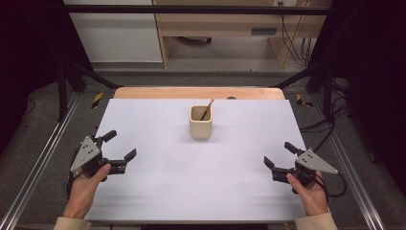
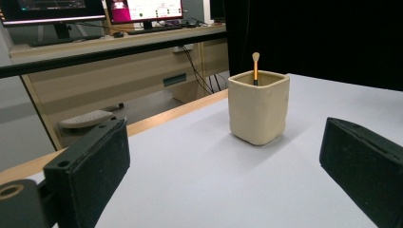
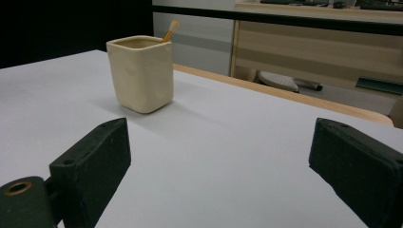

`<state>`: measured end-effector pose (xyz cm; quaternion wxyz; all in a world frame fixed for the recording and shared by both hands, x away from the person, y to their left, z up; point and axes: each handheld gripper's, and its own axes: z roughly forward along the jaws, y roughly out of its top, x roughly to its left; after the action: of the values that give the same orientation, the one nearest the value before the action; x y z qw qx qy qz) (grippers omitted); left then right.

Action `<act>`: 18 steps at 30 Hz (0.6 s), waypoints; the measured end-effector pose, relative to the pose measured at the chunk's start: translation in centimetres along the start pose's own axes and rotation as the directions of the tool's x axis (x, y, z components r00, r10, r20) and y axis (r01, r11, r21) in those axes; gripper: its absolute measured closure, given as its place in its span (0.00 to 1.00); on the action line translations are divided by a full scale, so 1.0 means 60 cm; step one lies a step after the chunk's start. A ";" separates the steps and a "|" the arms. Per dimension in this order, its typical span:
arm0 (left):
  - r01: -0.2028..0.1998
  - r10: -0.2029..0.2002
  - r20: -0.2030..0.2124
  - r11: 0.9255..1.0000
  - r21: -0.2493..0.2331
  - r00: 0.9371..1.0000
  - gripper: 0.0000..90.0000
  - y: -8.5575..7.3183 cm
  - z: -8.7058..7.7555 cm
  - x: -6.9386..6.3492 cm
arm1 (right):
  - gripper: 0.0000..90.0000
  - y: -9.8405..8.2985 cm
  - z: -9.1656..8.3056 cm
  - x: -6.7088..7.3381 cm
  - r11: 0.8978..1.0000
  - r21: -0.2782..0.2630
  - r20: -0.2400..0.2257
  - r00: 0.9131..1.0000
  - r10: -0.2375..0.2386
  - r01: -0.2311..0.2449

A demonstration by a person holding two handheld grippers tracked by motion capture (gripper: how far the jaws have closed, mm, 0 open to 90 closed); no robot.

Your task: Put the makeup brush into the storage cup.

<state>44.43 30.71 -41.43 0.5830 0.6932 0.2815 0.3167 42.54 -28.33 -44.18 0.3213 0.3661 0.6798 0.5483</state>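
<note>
A cream square cup stands upright on the white table sheet, toward the back middle. A thin brush with an orange handle leans inside it, tip up. The cup and brush lie ahead of the left gripper; the cup and brush also lie ahead of the right one. My left gripper rests at the sheet's left edge, open and empty. At the right edge my right gripper is held open, nothing between its jaws. Both are well short of the cup.
A wooden table edge runs behind the sheet. Black frame bars cross the back and slant down at both sides. Beyond stand a wooden desk and cables. Monitors sit on a far desk.
</note>
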 end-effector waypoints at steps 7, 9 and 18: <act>-0.004 0.004 -0.007 1.000 -0.003 1.000 0.03 -0.012 -0.012 0.000 | 0.07 -0.003 -0.008 -0.007 1.000 0.004 0.008 1.000 0.003 -0.003; 0.000 0.000 -0.010 1.000 -0.014 1.000 0.03 -0.019 -0.021 -0.002 | 0.07 -0.004 -0.008 -0.008 1.000 0.005 0.008 1.000 0.002 -0.002; -0.008 0.007 -0.022 1.000 -0.027 1.000 0.03 -0.028 -0.039 -0.001 | 0.06 -0.007 -0.010 -0.011 1.000 0.005 0.000 1.000 0.005 -0.005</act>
<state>42.56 32.37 -42.82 0.5880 0.6828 0.2809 0.3304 42.34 -29.26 -44.44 0.3193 0.3686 0.6801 0.5474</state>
